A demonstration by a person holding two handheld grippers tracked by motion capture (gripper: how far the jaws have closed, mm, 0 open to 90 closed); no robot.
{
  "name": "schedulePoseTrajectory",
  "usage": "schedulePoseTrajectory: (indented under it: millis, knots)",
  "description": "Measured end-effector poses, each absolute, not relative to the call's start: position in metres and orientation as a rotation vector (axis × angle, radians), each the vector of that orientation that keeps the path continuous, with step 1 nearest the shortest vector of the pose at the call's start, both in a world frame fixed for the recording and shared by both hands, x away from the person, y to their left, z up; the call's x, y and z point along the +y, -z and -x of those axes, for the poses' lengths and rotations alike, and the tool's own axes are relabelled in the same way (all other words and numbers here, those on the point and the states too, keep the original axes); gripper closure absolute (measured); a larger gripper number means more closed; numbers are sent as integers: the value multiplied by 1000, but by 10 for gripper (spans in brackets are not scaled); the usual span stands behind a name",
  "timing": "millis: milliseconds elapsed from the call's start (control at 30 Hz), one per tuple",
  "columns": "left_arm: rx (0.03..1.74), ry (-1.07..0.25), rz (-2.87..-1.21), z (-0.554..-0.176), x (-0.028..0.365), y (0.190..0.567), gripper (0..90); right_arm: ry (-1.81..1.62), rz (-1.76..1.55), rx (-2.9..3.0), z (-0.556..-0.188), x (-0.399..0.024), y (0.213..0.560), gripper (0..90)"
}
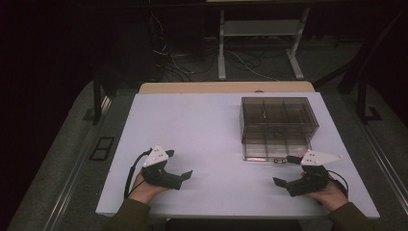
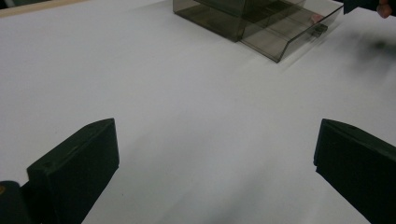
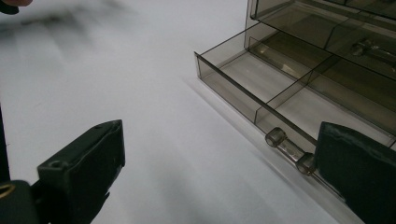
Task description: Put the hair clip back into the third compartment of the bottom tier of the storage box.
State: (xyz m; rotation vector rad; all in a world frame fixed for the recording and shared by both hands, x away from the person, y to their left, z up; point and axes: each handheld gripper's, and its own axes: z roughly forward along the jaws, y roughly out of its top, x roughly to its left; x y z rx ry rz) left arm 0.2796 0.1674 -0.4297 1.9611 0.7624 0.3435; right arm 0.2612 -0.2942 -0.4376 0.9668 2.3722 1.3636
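Item: smoked-plastic drawer organiser (image 1: 279, 126), sitting on the right half of the counter (image 1: 202, 144). Bottom drawer (image 3: 261, 93) is standing pulled out toward me, its bar handle (image 3: 289, 148) running parallel to the counter's near edge. My right hand-held gripper (image 1: 292, 171) is lying just before it, jaws spread, empty. My left hand-held gripper (image 1: 179, 169) is resting well apart, likewise spread.

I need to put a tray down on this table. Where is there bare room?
The white table lies bare left of the smoky drawer box, and between the left tool and right tool. It is crowded on the right, around the pulled-out bottom drawer.
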Motion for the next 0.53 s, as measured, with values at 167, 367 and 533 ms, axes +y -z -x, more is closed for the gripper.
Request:
schedulePoseTrajectory:
  millis: [167, 367, 533]
  knots:
    - [759, -348, -1970, -279, 166, 430, 0, -1363, -964, 2372, -261, -294, 438, 16]
    - [761, -349, -1977, -279, 164, 431, 0, -1364, -965, 2372, -261, -294, 438, 16]
    - [764, -349, -1988, -278, 164, 431, 0, -1366, -964, 2371, -261, -294, 437, 16]
